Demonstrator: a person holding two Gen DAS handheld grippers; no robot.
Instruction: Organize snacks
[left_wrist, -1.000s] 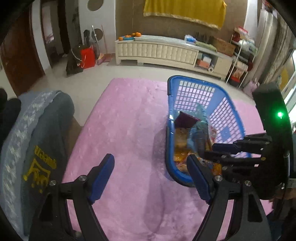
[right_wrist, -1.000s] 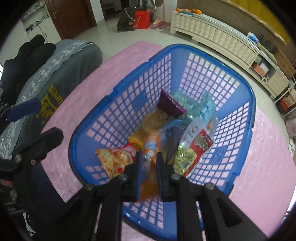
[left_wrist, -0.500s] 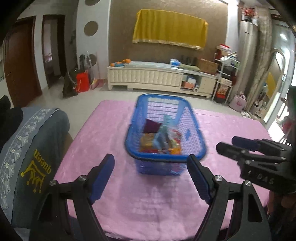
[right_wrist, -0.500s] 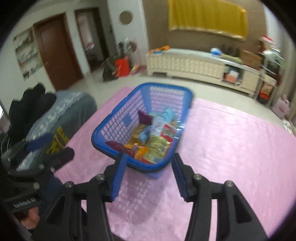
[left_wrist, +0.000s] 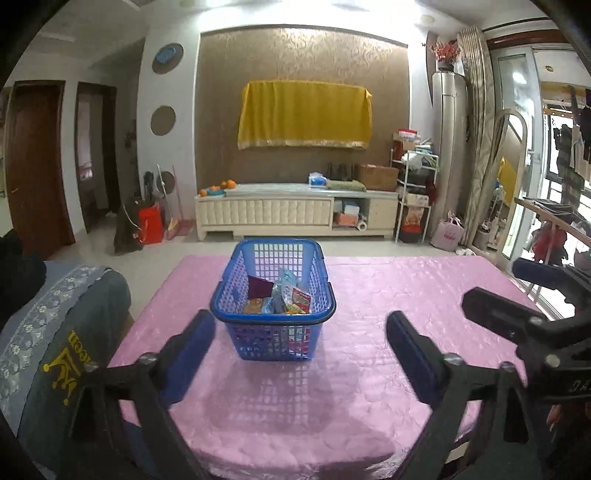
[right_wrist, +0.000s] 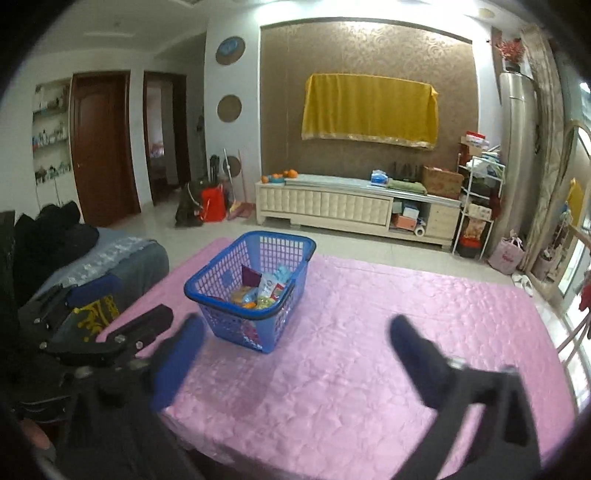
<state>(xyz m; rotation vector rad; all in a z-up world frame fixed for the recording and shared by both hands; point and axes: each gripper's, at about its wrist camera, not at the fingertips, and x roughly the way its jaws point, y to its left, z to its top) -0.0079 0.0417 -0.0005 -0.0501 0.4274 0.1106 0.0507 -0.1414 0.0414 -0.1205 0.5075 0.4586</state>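
Snacks gathered, both hand-held grippers empty

My left hand-held gripper (left_wrist: 299, 341) and right hand-held gripper (right_wrist: 295, 341) hang spread apart; snacks (left_wrist: 279, 301) sit in the blue basket (left_wrist: 272, 317) mid-desk (left_wrist: 369, 369). I'd check nothing's stray.

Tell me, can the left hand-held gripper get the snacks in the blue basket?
Probably yes. The left hand-held gripper is open, the blue basket has no lid, and only bare pink tablecloth lies between; it must reach forward over the rim.

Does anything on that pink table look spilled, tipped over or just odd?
Nothing stands out. The blue basket stands upright on the pink tablecloth with the snack packets all inside it, none spilled. Both grippers are open and empty.
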